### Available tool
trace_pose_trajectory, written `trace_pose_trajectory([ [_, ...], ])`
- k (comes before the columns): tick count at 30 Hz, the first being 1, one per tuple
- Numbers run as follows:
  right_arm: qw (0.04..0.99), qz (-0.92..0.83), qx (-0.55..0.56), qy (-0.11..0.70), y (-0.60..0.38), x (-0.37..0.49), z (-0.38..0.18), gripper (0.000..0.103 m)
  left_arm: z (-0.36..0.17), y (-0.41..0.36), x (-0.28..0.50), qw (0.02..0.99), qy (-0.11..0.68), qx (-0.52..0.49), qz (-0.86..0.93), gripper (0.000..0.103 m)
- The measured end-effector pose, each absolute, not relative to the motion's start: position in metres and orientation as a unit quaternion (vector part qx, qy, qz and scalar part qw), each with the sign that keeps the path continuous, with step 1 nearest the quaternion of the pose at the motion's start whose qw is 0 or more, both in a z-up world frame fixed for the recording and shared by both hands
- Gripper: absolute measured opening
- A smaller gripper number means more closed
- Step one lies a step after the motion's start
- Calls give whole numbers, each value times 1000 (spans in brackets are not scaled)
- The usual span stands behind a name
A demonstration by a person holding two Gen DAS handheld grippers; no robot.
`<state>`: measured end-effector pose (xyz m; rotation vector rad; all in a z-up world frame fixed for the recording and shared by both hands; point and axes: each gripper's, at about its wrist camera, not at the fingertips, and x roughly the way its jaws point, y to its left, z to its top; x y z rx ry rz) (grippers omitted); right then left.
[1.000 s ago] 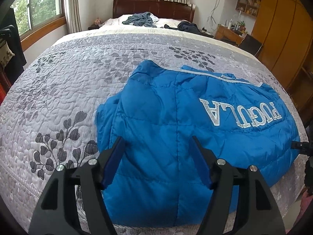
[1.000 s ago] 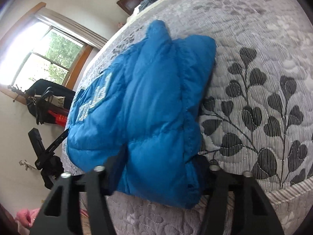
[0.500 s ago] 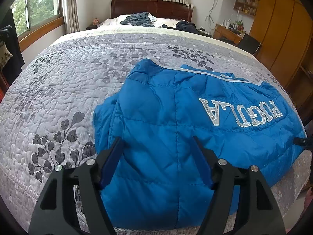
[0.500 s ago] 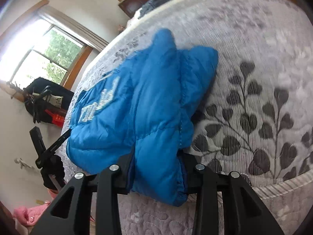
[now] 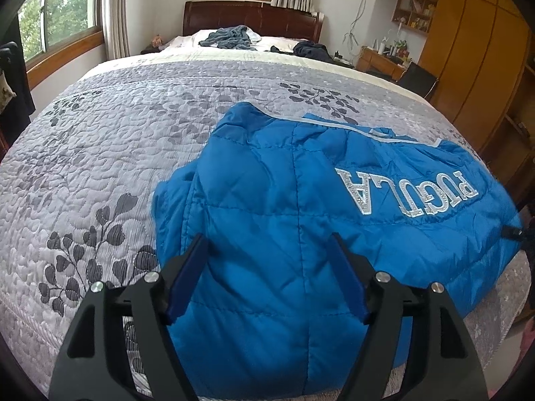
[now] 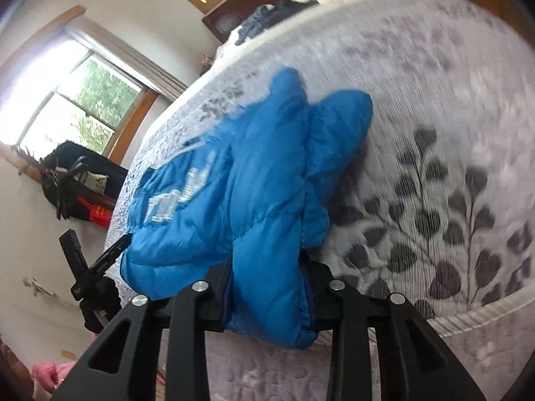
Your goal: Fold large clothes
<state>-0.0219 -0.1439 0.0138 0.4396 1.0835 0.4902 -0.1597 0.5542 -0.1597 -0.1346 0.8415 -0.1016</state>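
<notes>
Here, our puffy blue quilted jacket (image 5: 301, 220) lies on the grey leaf-patterned bed (image 5: 100, 153). Our left gripper (image 5: 267, 267) hovers over it, fingers spread wide. Our right gripper (image 6: 271, 290) pinches its edge.

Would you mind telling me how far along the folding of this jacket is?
Partly done: the blue jacket lies on the bed lettering up, with a sleeve apparently tucked under at one side. In hand: the right gripper is shut on a bunched edge of the jacket, while the left gripper hangs open over it. Left: folding it over into a compact bundle.
</notes>
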Motion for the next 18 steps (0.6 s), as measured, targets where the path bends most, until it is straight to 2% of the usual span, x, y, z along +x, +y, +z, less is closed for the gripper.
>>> trace_pose_trajectory([
  [9,841,253,65,474,-59,-23,96,31,-161,558,-159,910,404,-71,-63,73],
  [18,828,293,-71,472,39,-25,121,31,-145,582,-163,903,401,-119,-98,73],
])
